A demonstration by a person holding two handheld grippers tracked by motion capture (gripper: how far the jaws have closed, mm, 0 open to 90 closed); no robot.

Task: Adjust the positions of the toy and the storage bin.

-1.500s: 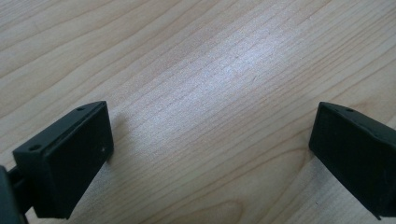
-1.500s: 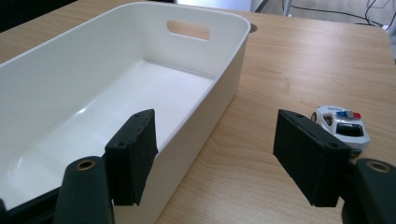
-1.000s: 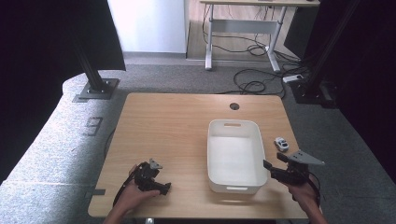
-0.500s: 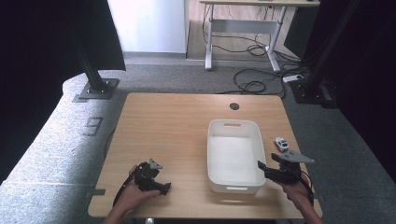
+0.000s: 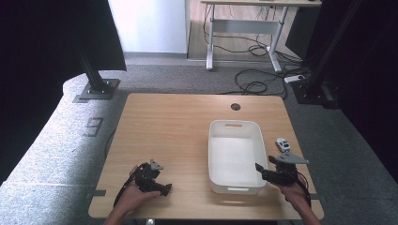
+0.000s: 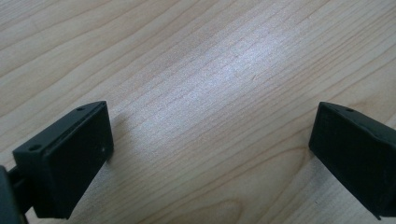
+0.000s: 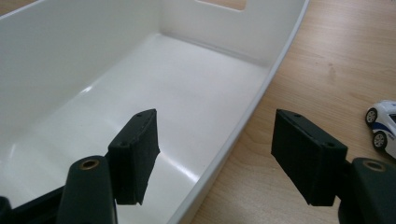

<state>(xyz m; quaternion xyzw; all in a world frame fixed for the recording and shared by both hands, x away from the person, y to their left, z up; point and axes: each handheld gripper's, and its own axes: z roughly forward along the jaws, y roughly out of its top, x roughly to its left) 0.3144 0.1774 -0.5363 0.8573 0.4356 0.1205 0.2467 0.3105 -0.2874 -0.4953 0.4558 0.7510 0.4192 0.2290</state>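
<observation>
Right hand-held gripper (image 7: 215,158) of mine hangs with its two black jaws spread wide and nothing between them, straddling the near right rim of the white rectangular plastic bin (image 7: 154,88): one jaw sits over the bin's bare floor, the other over the pale wooden surface (image 7: 336,51) outside the wall. Neither jaw touches the rim, as far as I can tell. From the high view I see this gripper (image 5: 264,171) at the bin's (image 5: 233,156) near right corner, while the small white toy car (image 5: 282,144) rests on the surface just to the right of the bin, a little beyond my hand. In my right gripper view the car (image 7: 384,125) sits at the right edge, outside the jaws. My left hand-held gripper (image 6: 210,149) is also wide open and holds nothing, resting low over bare wood near the front left of the surface (image 5: 169,122). I judge the work as barely begun: the bin is empty, the car is not yet picked up, and I must still grasp it and set it inside.
</observation>
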